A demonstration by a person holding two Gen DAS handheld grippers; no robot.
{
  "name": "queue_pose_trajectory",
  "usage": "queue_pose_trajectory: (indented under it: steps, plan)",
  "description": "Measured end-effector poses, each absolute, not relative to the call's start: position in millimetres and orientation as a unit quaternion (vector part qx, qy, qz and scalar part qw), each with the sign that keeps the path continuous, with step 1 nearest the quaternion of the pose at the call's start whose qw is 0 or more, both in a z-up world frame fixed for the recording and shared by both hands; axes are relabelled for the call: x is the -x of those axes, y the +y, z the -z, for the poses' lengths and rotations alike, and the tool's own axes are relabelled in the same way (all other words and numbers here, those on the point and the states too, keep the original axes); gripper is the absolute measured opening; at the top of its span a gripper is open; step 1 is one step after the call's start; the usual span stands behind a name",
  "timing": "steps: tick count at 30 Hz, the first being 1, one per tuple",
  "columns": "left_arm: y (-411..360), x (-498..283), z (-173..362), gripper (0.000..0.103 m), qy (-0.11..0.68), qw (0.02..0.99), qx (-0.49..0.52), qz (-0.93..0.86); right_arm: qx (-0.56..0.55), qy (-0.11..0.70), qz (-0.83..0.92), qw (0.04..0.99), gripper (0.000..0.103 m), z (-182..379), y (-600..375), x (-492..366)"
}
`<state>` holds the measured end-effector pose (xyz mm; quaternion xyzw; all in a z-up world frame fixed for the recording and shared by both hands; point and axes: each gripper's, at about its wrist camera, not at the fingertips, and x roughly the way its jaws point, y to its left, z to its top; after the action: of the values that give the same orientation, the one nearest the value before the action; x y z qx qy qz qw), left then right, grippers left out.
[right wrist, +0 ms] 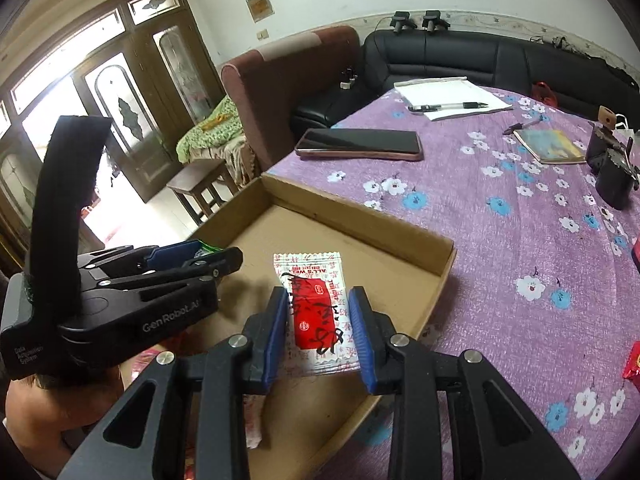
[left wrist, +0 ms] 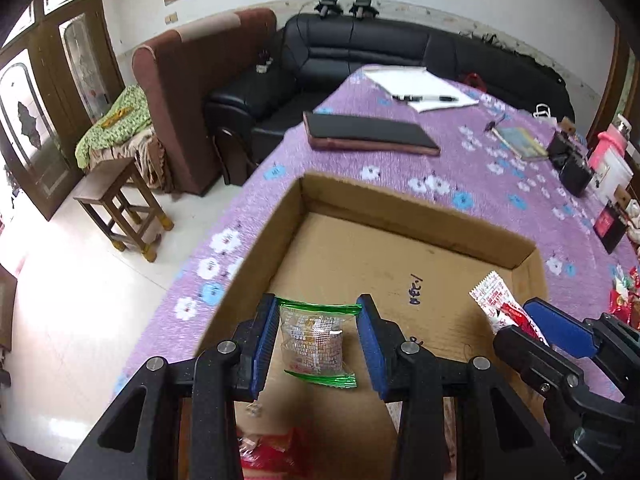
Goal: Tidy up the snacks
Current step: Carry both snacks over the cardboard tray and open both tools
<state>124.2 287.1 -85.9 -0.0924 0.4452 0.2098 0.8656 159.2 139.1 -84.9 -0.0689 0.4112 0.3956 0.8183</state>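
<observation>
Green-edged packet (left wrist: 316,342): clear wrapper with green crimped seams at top and bottom, pale printed contents showing through; print too small to read.
Position of green-edged packet: held above the floor of the cardboard tray (left wrist: 400,220), toward its near left part.
Left gripper (left wrist: 318,344): blue pads pinching the green-edged packet by its two side edges; packet hangs between them, slightly tilted.
Red-and-white packet (right wrist: 320,312): white wrapper with red print, a solid red panel at centre, serrated top seam; black handwritten strokes cross the panel.
Position of red-and-white packet: over the tray interior, right of the other packet and nearer the tray's right wall.
Right gripper (right wrist: 319,334): blue pads clamped on both side edges of the red-and-white packet.
Tray: shallow open cardboard box on a purple floral tablecloth (right wrist: 520,240); a handwritten mark on its floor, not legible.
Loose snacks: red wrappers on the cloth at the far right edge (left wrist: 624,296), cut off by the frame.
Obscured: the tray's near wall is hidden behind the gripper bodies; red and white wrappers (left wrist: 264,452) show below the left gripper, blurred, placement cannot be told.
Obscured, right view: lower end of the red-and-white packet is blurred where it meets the pads.
Other items on the cloth: phone (right wrist: 360,144), notepad with pen (right wrist: 448,100), well apart from the tray.
</observation>
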Motion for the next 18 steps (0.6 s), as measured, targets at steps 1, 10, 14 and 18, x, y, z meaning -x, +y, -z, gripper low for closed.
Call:
queue_pose_trajectory:
  steps: [1, 10, 14, 18]
  plan:
    - [288, -127, 89, 0.043, 0.450, 0.863, 0.094, -0.210, 0.072, 0.411, -0.394, 0.819, 0.031, 86, 140, -160]
    - [295, -141, 104, 0.044, 0.476, 0.847, 0.104, -0.211, 0.107, 0.423, -0.383, 0.814, 0.031, 101, 150, -161]
    - [296, -142, 103, 0.044, 0.482, 0.844, 0.103, -0.214, 0.104, 0.423, -0.382, 0.815, 0.039, 101, 148, -161]
    - [296, -133, 93, 0.068, 0.467, 0.850, 0.108, -0.217, 0.091, 0.410, -0.382, 0.823, 0.040, 87, 136, -157]
